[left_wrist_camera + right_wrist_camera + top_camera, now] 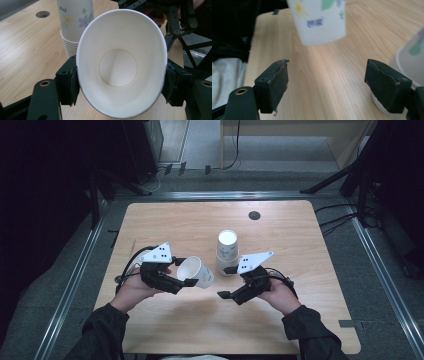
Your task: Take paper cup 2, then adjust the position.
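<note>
My left gripper (186,272) is shut on a white paper cup (196,271), held tilted above the table. In the left gripper view the cup (120,65) faces the camera mouth-first, and both pads (72,82) squeeze its rim into an oval. An upside-down stack of flower-printed cups (226,251) stands at the table's middle, just right of the held cup. Right of that cup and below the stack, my right gripper (226,282) is open. Its jaws (327,82) stand wide with only table between them; the held cup (319,20) hangs ahead and the stack (409,57) sits by the right pad.
The wooden table (175,220) has a round cable hole (254,215) near its far edge. Metal floor rails run along both sides, and dark stands rise at the back left and right. The person's sleeves come in over the near edge.
</note>
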The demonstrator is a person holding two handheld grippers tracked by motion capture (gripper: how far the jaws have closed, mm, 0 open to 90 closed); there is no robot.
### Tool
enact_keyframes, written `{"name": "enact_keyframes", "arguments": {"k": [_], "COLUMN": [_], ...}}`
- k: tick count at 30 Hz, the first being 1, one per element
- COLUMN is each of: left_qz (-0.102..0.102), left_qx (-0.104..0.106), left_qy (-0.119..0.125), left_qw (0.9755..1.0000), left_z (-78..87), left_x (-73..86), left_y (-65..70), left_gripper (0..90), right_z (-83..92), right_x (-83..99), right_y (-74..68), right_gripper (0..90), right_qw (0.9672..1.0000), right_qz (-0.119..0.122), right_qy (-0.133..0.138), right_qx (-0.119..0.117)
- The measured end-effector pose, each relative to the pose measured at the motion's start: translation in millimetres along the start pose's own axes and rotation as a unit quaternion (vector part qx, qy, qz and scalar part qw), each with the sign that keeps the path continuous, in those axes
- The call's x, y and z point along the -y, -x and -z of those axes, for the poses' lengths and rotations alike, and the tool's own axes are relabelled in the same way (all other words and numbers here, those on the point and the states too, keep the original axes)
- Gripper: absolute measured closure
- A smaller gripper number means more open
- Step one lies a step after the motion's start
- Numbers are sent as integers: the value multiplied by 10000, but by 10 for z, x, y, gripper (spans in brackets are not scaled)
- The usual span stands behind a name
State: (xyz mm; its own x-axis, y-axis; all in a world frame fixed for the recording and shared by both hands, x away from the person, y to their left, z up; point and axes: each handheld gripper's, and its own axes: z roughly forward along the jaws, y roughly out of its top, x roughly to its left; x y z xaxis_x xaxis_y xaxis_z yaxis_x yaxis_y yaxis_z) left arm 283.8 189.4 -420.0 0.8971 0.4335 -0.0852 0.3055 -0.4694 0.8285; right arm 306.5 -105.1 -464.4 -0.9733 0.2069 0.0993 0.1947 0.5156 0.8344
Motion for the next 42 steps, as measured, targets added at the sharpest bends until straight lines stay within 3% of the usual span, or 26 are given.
{"name": "enact_keyframes", "arguments": {"k": [4,8,17,24,34,42], "left_qz": [31,89,148,155,256,221], "left_qx": [-59,-128,-255,-370,-506,-604], "left_qy": [-66,-184,-387,-477,-514,-617], "left_qw": [10000,9997,9988,9981,9971,9960], "left_z": [16,31,83,127,236,302], "left_x": [19,51,122,171,269,338], "left_y": [-25,-57,-96,-124,-193,-205], "left_gripper": [283,282,282,281,280,279], "right_z": [7,47,77,125,227,281], "right_x": [48,77,97,90,81,74], "right_y": [69,129,156,171,238,280], "right_gripper": [193,195,198,198,198,198], "right_qw": [9990,9982,9973,9972,9951,9928], "right_qz": [-242,-397,-283,-317,-444,-523], "right_qy": [-191,-117,-155,-85,-30,74], "right_qx": [315,444,658,675,884,1075]}}
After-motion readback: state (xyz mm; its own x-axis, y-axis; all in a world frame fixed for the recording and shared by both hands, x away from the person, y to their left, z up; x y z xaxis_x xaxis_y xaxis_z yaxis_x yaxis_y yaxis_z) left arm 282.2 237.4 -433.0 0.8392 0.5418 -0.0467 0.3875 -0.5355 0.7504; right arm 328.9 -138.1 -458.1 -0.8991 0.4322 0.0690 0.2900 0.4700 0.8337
